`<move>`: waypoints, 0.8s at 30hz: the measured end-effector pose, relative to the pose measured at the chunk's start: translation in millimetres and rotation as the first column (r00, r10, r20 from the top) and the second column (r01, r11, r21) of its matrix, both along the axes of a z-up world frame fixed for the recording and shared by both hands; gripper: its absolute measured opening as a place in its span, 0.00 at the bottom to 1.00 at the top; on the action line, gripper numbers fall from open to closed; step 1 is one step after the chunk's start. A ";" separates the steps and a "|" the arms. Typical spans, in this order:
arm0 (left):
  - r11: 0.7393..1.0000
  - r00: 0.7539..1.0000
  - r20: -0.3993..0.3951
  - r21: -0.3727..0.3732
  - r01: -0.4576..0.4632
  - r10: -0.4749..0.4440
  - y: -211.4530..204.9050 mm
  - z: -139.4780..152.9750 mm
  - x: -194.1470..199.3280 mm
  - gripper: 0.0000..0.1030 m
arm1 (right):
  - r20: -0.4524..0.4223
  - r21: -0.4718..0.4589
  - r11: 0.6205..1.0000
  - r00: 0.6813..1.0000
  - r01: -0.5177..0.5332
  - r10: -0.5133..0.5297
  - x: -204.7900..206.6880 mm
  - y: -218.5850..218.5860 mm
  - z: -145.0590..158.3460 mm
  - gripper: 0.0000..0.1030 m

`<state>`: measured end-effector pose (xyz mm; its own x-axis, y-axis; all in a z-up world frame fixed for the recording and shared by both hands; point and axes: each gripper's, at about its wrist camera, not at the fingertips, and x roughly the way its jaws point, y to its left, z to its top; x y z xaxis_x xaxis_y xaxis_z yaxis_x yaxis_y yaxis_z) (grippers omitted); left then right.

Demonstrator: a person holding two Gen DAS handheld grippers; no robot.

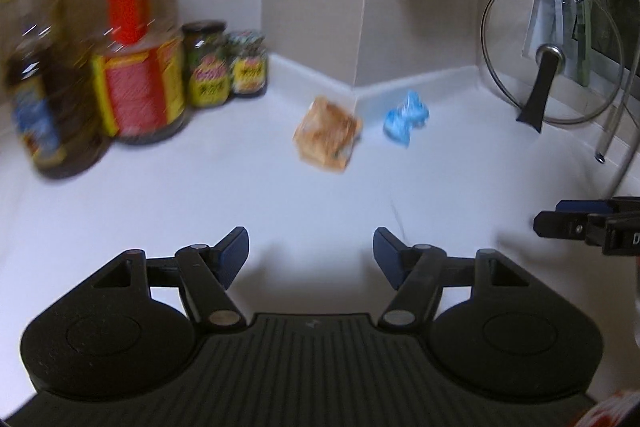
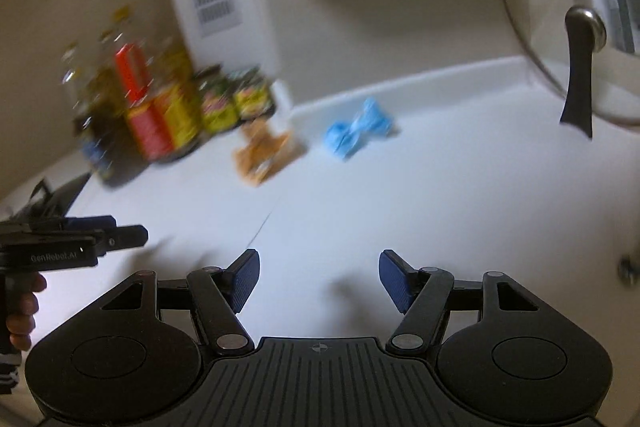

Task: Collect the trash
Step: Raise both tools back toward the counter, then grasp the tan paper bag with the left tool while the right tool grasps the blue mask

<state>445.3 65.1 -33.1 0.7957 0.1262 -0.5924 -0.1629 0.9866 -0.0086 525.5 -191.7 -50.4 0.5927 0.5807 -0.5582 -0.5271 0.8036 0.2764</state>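
The left gripper [image 1: 311, 254] has its blue-padded fingers [image 1: 234, 254] spread wide with nothing between them, only bare white table [image 1: 280, 211] beneath. The right gripper [image 2: 319, 279] stands the same way, its fingers [image 2: 245, 279] well apart and empty over the table. Each gripper shows at the edge of the other's view, and a person's hand [image 2: 22, 311] wraps the left one's handle.

Taking the crumpled tan-and-orange wrapper [image 1: 326, 135] as the landmark: it lies on the table ahead of both grippers, well apart from their fingers, close to the jutting corner of the beige wall. Just to its right lies a crumpled light-blue wrapper [image 1: 405, 119], near but not touching it as far as the blur lets me judge. To the landmark's left, against the wall, stand two small dark jars with yellow labels [image 1: 226, 67], then a large jar with a red-and-yellow label [image 1: 138, 95], and tall dark bottles [image 1: 40, 99] beyond. Far to the landmark's right, past the blue wrapper, a round glass pot lid with a black handle [image 1: 552, 51] leans upright at the table's back edge.
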 end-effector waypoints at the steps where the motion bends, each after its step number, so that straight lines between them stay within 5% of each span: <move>1: 1.000 1.000 0.010 0.008 0.006 -0.006 -1.2 -0.1 13.0 0.65 | 0.001 0.004 1.000 1.000 0.006 -0.006 13.3 -1.0 -0.3 0.65; 13: 0.994 1.000 0.005 0.107 0.016 -0.016 -4.8 -24.3 127.7 0.67 | -0.001 0.065 0.997 0.999 0.042 -0.042 111.9 11.4 -14.1 0.65; 19: 0.995 1.000 -0.013 0.104 0.004 -0.002 -1.7 -32.1 154.9 0.47 | -0.007 0.091 0.996 1.000 0.025 -0.025 140.8 21.4 -21.6 0.65; 21: 0.995 1.000 -0.009 0.098 0.002 -0.001 0.1 -32.1 157.8 0.27 | -0.020 0.104 0.994 1.000 0.019 -0.017 150.4 27.1 -25.1 0.65; 24: 0.995 1.000 0.001 0.099 -0.002 0.002 2.7 -30.9 157.3 0.24 | -0.042 0.125 0.992 0.999 0.008 -0.003 161.5 35.9 -30.0 0.65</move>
